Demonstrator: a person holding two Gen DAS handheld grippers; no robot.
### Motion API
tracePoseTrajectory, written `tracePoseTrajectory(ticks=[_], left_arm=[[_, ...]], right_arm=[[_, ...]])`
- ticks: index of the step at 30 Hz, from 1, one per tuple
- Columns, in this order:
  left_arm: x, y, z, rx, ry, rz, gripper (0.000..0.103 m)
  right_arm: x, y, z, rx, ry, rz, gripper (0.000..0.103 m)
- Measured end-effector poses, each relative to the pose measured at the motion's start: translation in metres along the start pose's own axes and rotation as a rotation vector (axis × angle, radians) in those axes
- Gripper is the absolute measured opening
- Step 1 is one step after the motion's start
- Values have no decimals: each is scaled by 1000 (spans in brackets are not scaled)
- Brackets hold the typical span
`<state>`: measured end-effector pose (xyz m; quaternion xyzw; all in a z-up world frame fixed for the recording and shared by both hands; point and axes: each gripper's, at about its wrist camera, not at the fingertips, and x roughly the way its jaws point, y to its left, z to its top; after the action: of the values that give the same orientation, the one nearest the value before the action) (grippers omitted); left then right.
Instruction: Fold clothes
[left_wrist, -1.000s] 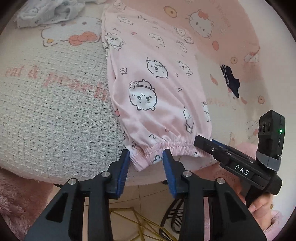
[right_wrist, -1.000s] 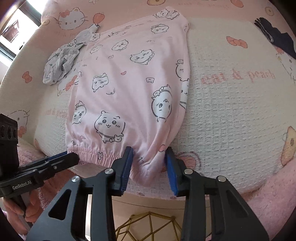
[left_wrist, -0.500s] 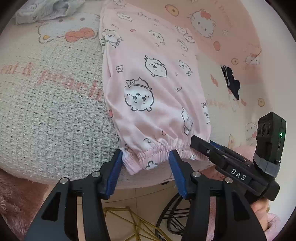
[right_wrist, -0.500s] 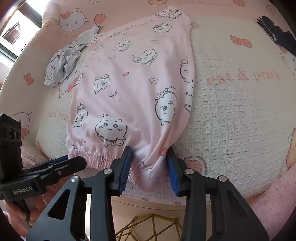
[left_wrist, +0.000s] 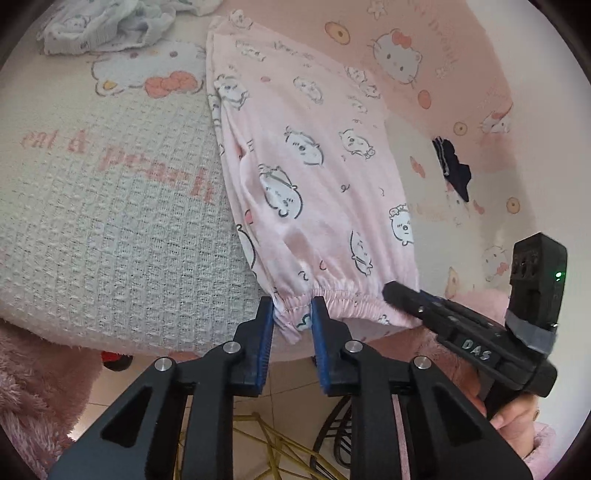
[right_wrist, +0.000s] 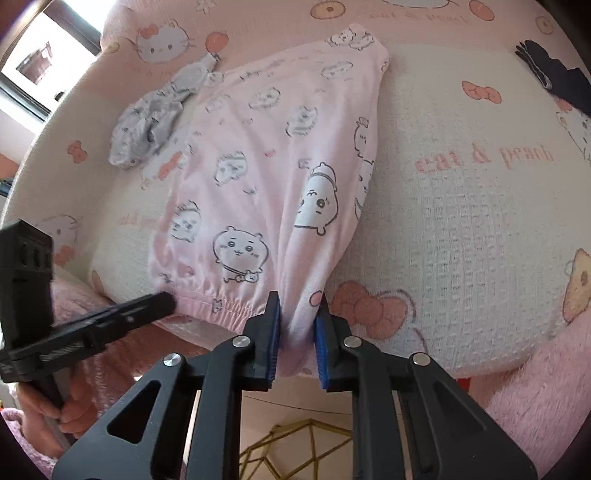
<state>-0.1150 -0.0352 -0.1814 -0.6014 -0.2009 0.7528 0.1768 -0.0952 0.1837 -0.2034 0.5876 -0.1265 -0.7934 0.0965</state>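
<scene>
The pink pajama pants (left_wrist: 314, 177) lay flat on the waffle-textured cover (left_wrist: 110, 229), with the elastic hem at the near edge. The left gripper (left_wrist: 291, 314) pinched one corner of the hem, and the right gripper (right_wrist: 297, 317) was closed on the other corner. A crumpled grey garment (right_wrist: 147, 125) lay beside the pants.

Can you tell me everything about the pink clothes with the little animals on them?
The pink clothes look like soft, thin cotton, printed with white cartoon animals outlined in black. They lie spread flat on the waffle-textured cover, reaching away from the cameras. The near edge is a gathered elastic hem. The left tongs and right tongs each pinch that hem at a corner. A crumpled grey-white cloth touches the far corner.
</scene>
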Motion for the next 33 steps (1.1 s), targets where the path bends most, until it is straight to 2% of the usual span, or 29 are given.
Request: tracePoseTrajectory(ticks=[2,5,7,8,11,17,23,26,31,33], left_arm=[[8,6,0,-25,34,26,34],[11,5,1,-15,49,33,34],[12,0,1,12,47,42,33],[11,-1,1,16,45,42,26],[4,-2,0,10,27,18,21],[-22,1,-11,-16,-22,-56,20],[-28,-1,-10,-18,-28,-82,20],[-35,-4,-6,-10,-46,-111,20],[-49,-11,24,12,-81,-161,20],[-47,-16,45,29,-84,-155,20]], right_arm=[[8,-1,-1,11,20,-18,31],[15,0,-1,1,31,-39,33],[16,5,-2,-35,31,-44,25],[15,6,-2,-40,32,-38,21],[5,2,-4,-22,22,2,16],[-27,-7,-15,37,-21,118,15],[-33,-7,-24,47,-15,125,15],[-38,-17,-21,97,-29,173,15],[-46,-30,1,156,-52,269,15],[-46,-27,21,147,-56,298,15]])
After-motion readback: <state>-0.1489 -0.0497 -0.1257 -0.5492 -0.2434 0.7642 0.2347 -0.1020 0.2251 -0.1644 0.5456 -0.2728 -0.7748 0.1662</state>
